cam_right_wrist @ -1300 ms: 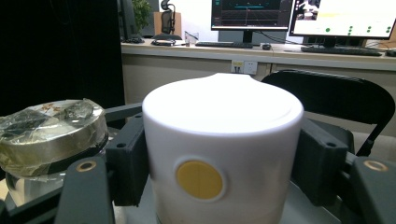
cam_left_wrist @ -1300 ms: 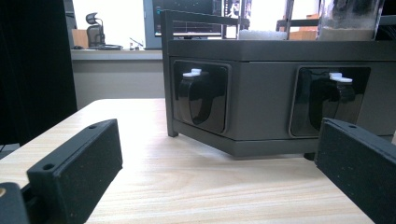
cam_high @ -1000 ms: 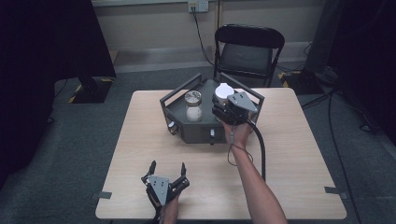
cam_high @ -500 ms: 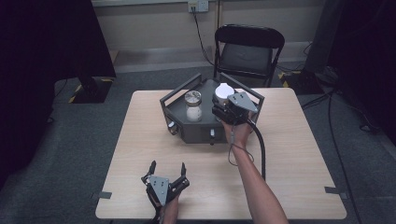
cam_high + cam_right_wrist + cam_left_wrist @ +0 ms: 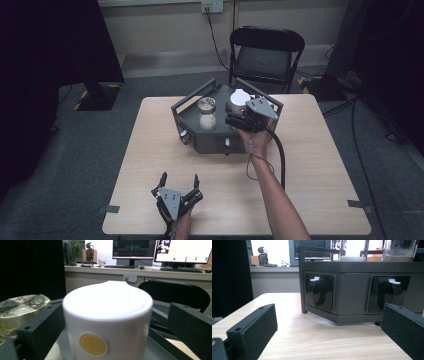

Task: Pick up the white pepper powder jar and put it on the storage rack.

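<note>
Dark grey tray-topped box (image 5: 210,137) at table centre, two knobs on the near face. On the tray: glass jar (image 5: 207,114) with metal lid, pale contents in the lower part — just left of the right gripper (image 5: 236,119). White canister (image 5: 107,322) between the right gripper's jaws: round, smooth white, slightly domed top with a small spout-like lip at the rear, yellow circular mark low on the side facing the gripper. Jaws just opened, spread wide; right jaw clear of the canister wall, left jaw close beside it — contact cannot be told. Left gripper (image 5: 180,186) low at the near table edge, jaws spread, nothing between them, facing the box knobs (image 5: 318,291).
</note>
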Action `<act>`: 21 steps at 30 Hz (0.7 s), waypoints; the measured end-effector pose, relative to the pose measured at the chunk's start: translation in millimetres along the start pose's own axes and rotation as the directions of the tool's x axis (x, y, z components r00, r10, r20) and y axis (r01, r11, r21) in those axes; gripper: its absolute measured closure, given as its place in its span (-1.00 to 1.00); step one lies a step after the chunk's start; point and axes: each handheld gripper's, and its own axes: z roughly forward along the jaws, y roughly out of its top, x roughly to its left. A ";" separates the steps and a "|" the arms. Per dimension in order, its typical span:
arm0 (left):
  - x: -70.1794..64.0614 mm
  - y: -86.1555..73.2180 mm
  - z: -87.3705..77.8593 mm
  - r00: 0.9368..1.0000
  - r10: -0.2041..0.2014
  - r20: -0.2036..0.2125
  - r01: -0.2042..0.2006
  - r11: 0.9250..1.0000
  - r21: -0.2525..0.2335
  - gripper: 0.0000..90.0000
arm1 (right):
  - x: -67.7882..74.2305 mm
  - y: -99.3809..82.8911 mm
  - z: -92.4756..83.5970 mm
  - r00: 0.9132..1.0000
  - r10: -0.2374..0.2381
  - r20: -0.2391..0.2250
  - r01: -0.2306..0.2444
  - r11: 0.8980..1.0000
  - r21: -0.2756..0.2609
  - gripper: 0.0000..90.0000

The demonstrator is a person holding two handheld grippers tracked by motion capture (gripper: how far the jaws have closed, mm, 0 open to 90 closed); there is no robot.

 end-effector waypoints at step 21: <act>-0.3 0.0 0.0 1.000 0.000 -0.002 0.000 1.000 0.000 -0.99 | -1.9 -2.3 -11.9 1.000 0.006 -0.001 -0.006 0.999 -0.039 -1.00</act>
